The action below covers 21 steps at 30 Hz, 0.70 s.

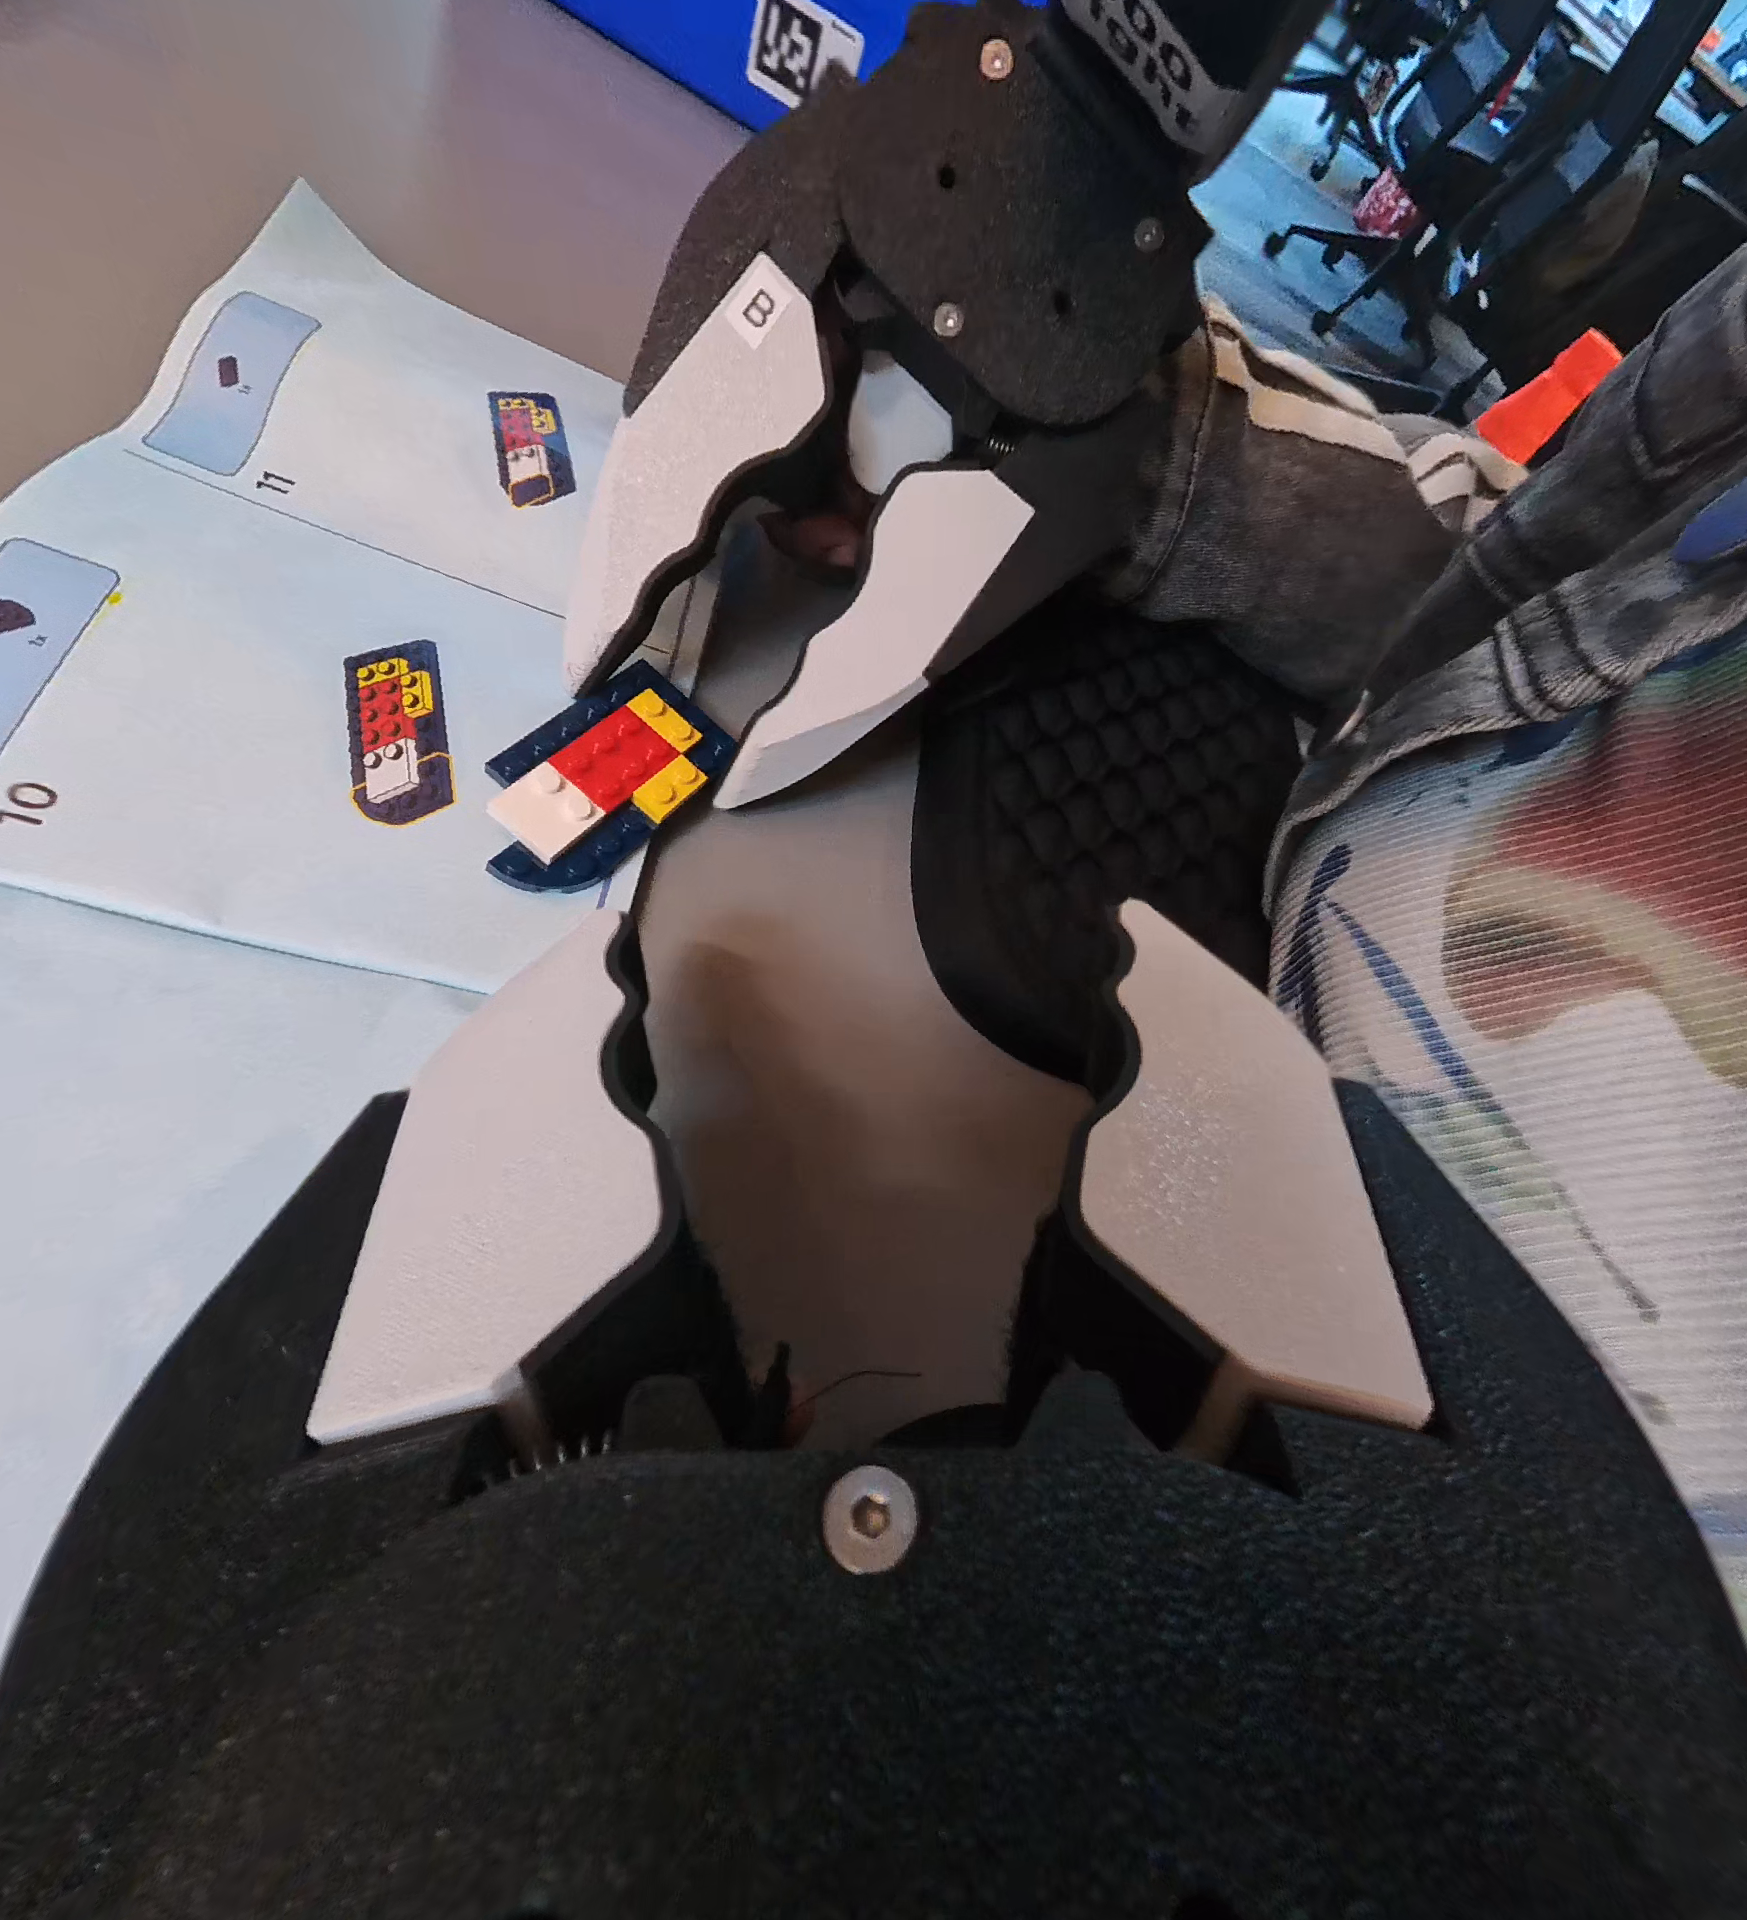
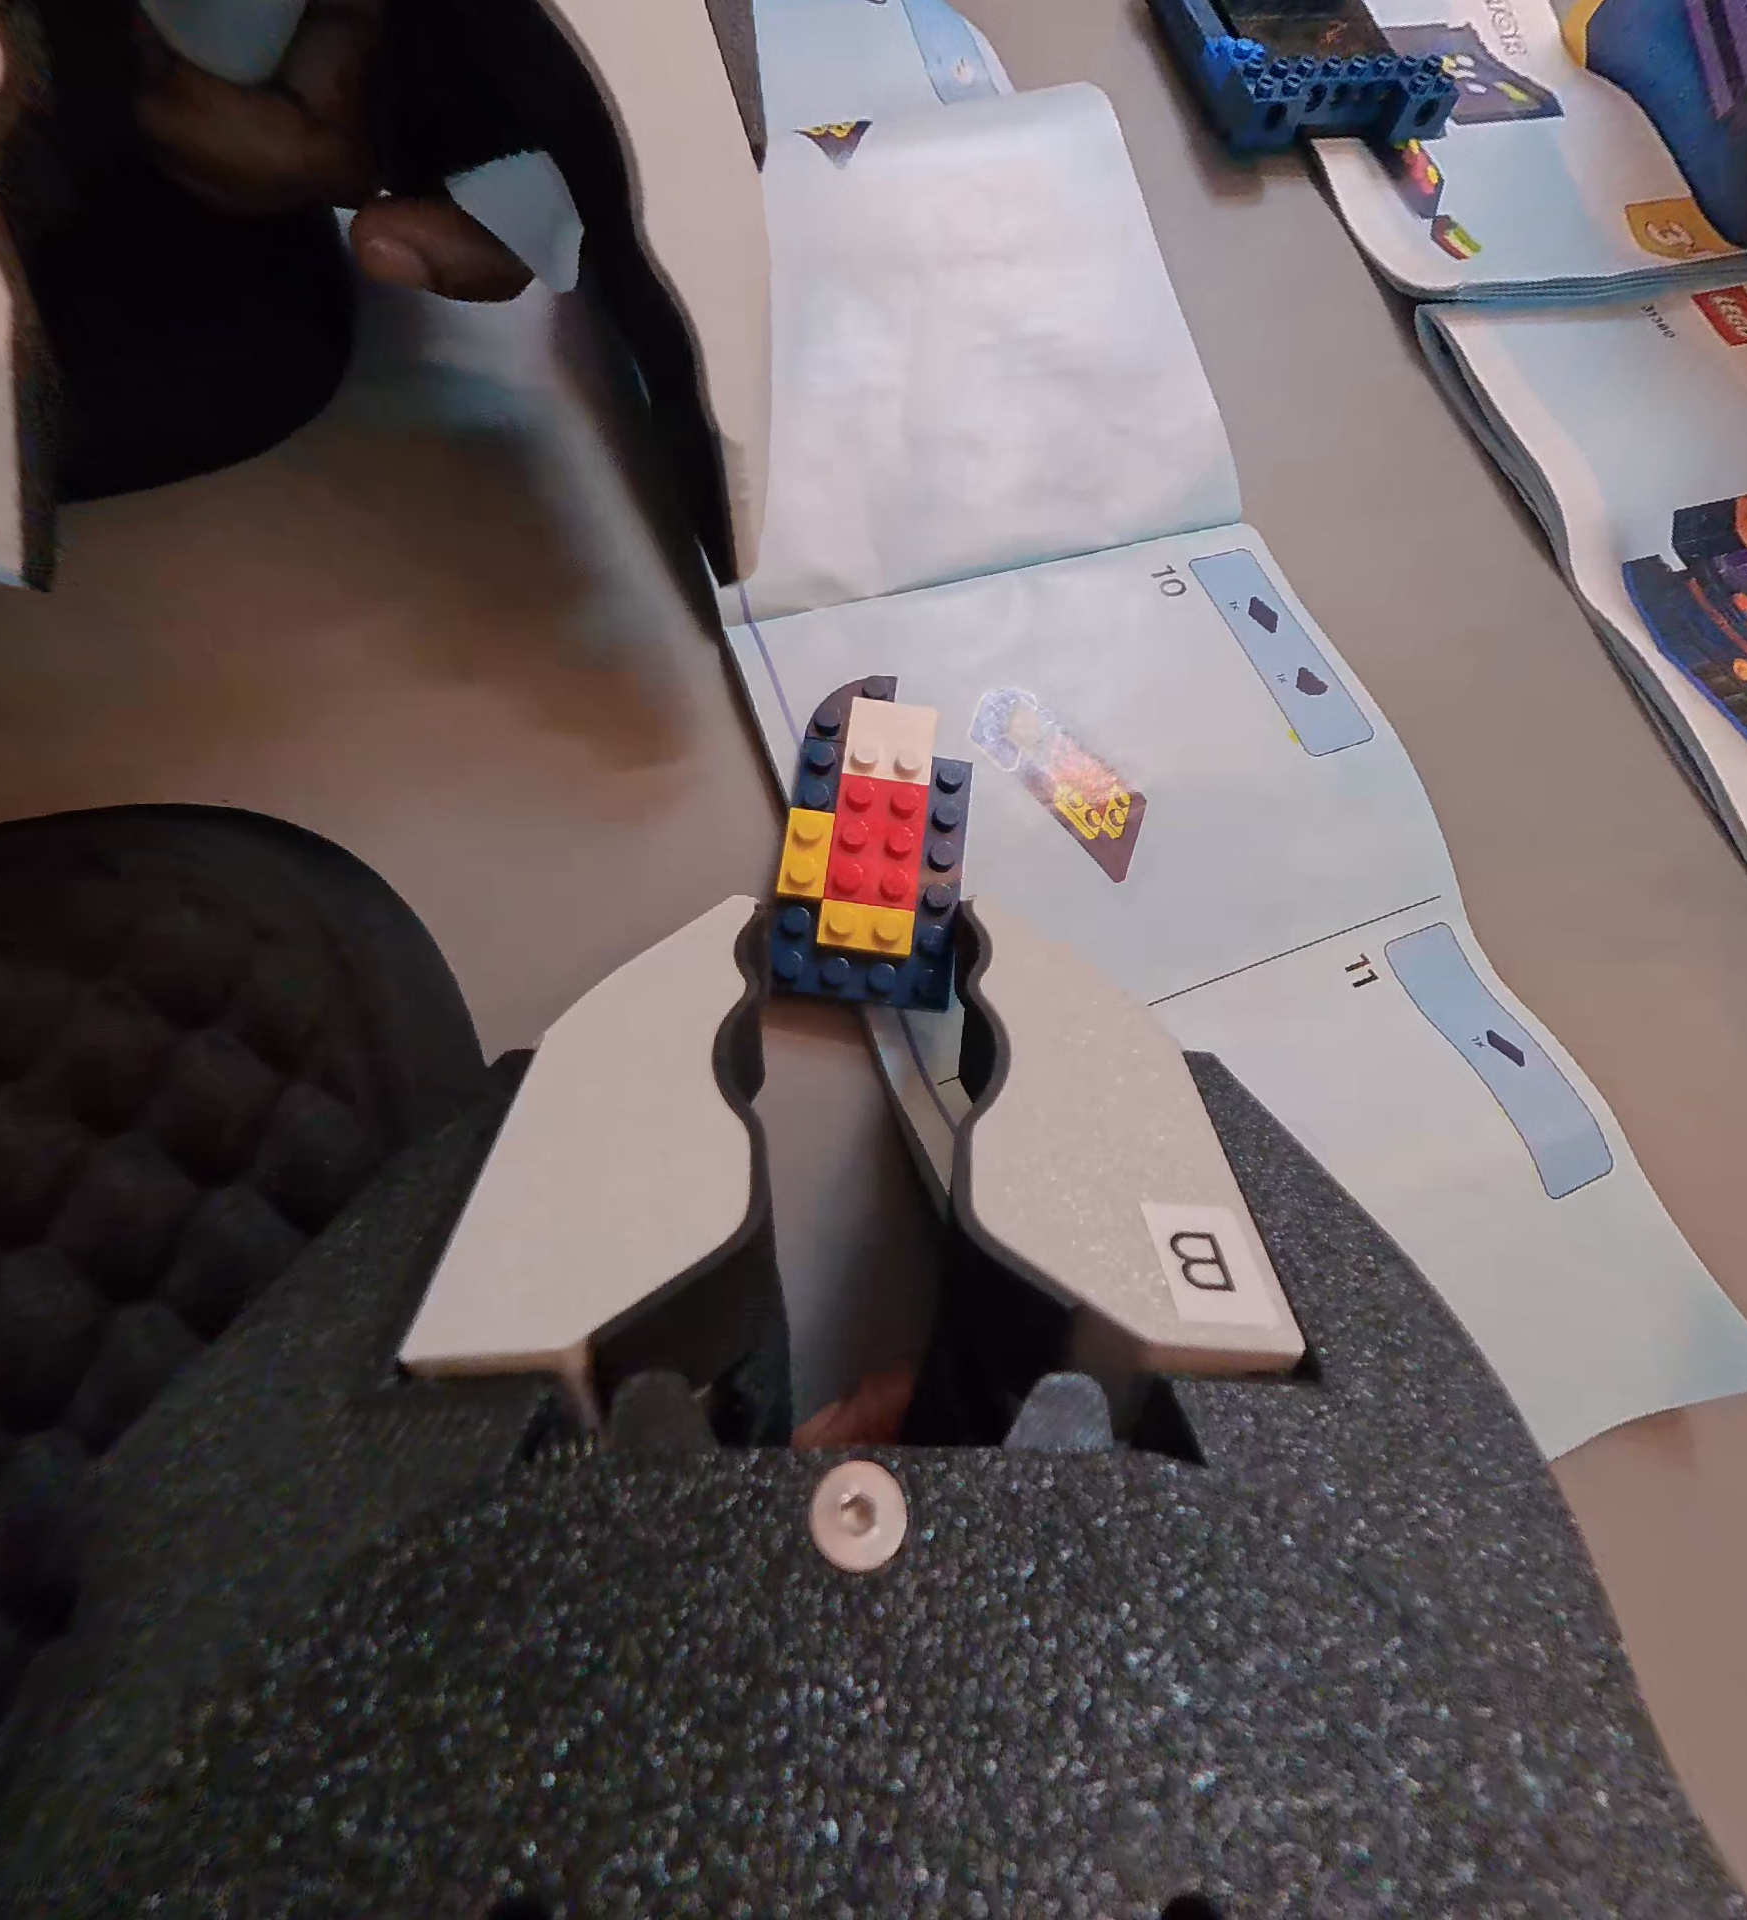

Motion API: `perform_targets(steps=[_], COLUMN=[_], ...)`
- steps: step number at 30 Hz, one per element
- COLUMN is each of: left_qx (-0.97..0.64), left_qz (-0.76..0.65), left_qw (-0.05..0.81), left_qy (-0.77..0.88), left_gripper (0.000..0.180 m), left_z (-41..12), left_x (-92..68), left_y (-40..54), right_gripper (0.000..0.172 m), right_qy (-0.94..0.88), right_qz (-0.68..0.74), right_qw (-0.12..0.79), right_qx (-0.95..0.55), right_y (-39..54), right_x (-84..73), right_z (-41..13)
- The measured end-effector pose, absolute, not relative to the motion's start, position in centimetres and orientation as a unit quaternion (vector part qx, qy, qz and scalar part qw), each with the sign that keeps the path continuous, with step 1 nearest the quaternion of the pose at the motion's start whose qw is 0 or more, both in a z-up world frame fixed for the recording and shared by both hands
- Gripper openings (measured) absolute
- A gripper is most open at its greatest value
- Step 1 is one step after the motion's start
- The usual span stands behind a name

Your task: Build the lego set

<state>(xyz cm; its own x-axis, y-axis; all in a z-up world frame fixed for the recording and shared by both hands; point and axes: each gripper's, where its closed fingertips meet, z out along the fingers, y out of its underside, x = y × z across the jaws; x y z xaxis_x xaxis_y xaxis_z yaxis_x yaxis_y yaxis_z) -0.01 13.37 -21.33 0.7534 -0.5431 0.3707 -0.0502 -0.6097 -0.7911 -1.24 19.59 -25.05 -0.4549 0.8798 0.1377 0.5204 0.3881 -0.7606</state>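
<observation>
A lettered sticker [image 2: 1207, 1262] marks the right tongs [image 2: 858, 935]; printed step numerals mark the open booklet [image 2: 1264, 831].

Bare grey tabletop [image 1: 848, 1039] lies open between the left gripper's [image 1: 874, 997] wide-spread fingers. Ahead, the right gripper [image 2: 858, 961], clamped on the dark-blue studded brick plate topped with red, yellow and white bricks [image 2: 874, 831], blocks the way. The open pale-blue instruction booklet [image 2: 1264, 831] covers one side; a black quilted pad [image 2: 121, 1091] borders the other.

Both cams ride low and close over the table [image 1: 453, 135], facing each other. Each catches the brick build [image 1: 607, 774] on the open instruction booklet [image 2: 1212, 831], mid-frame, from opposite ends.
</observation>
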Motion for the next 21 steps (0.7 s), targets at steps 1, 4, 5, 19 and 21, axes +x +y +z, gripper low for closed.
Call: perform_targets(steps=[1, 4, 5, 19, 21], left_qx=[-0.843, -0.833, -0.826, -0.836, -0.873], left_qz=[-0.302, -0.293, -0.282, -0.085, -0.076], left_qw=[0.407, 0.42, 0.435, 0.526, 0.479], left_qy=[0.182, 0.21, 0.222, 0.131, 0.041], left_gripper=[0.084, 0.087, 0.087, 0.056, 0.056], left_z=[-21.3, -20.8, -20.3, -16.0, -18.3], left_x=[0.1, 0.6, 0.9, -2.0, -4.6], left_y=[13.3, 13.1, 13.1, 7.9, 8.0], right_gripper=[0.034, 0.034, 0.034, 0.034, 0.034], right_qy=[-0.786, -0.786, -0.786, -0.781, -0.777], right_qz=[0.329, 0.327, 0.326, 0.314, 0.317], right_qw=[0.274, 0.279, 0.28, 0.297, 0.302], right_qx=[-0.445, -0.445, -0.445, -0.452, -0.452], right_y=[19.7, 19.7, 19.8, 20.3, 20.4], right_x=[-1.2, -1.2, -1.3, -1.4, -1.4], right_z=[-25.0, -25.0, -25.0, -25.0, -24.7])
